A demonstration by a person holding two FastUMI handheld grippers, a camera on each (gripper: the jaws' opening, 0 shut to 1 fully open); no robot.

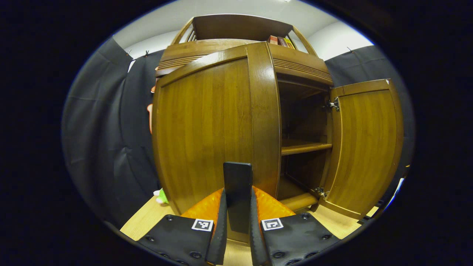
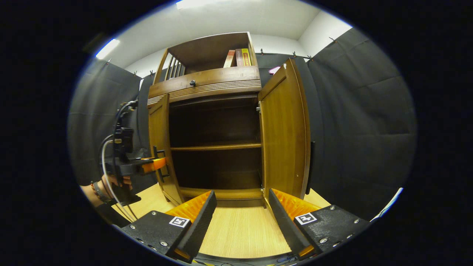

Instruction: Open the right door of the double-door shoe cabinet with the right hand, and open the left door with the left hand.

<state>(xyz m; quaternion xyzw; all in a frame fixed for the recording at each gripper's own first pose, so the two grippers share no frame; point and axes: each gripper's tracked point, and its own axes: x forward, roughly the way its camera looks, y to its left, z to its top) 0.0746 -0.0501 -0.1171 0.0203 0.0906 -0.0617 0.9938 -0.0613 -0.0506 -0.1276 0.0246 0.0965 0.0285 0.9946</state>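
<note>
Clamped on the left door's handle (image 1: 237, 192), the left gripper (image 1: 237, 221) could slip off if pulled crookedly — the right gripper (image 2: 240, 218) hangs open, empty.

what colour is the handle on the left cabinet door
Black: the left door's handle sits between the left gripper fingers, clearest in the left gripper view.

Books (image 2: 238, 57) stand on the cabinet (image 2: 207, 79) top — shelf (image 2: 216, 146) inside, between both doors.
</note>
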